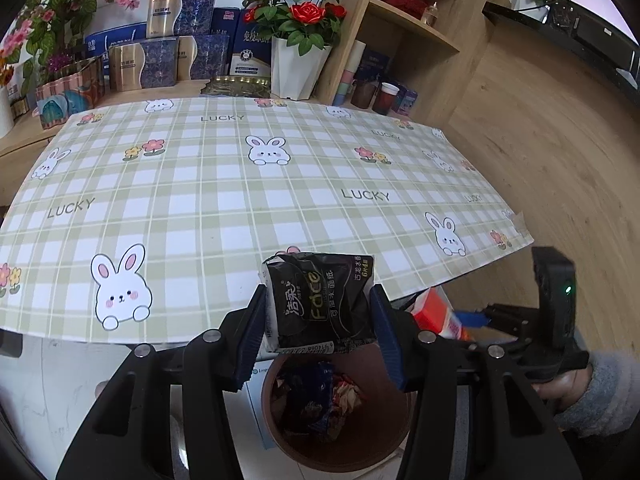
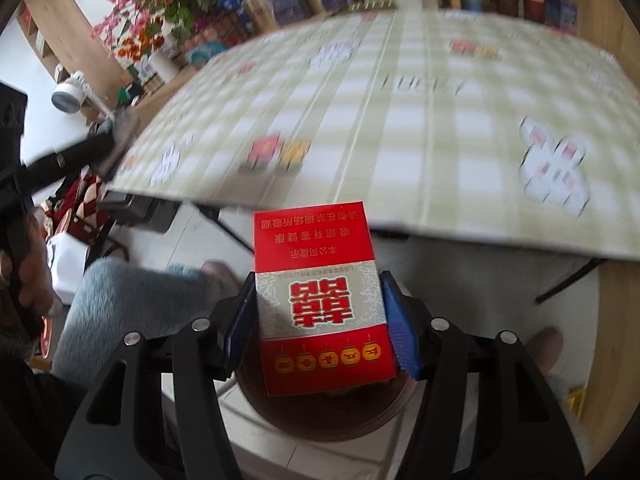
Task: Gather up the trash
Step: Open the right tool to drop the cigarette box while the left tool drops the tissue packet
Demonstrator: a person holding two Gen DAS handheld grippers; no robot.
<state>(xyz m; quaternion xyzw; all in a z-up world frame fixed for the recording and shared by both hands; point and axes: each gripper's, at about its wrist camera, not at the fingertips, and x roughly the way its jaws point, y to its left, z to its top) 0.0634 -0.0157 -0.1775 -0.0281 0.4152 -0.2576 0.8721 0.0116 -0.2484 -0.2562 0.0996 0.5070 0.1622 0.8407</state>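
My left gripper [image 1: 318, 316] is shut on a crumpled black tissue packet [image 1: 320, 300], held just past the table's near edge and above a brown round bin [image 1: 392, 446] with several wrappers [image 1: 320, 400] in it. My right gripper [image 2: 318, 328] is shut on a red and silver cigarette box [image 2: 320, 300], held over the same brown bin [image 2: 320, 420]. In the left wrist view the red box [image 1: 438, 314] and the right gripper's blue pads show at the right, close beside the left gripper.
The table with a green checked rabbit cloth [image 1: 240, 184] lies beyond both grippers. Behind it stand gift boxes [image 1: 160, 56], a white pot of red roses [image 1: 298, 64] and a wooden shelf [image 1: 404, 28]. A person's grey sleeve [image 1: 604, 392] is at the right.
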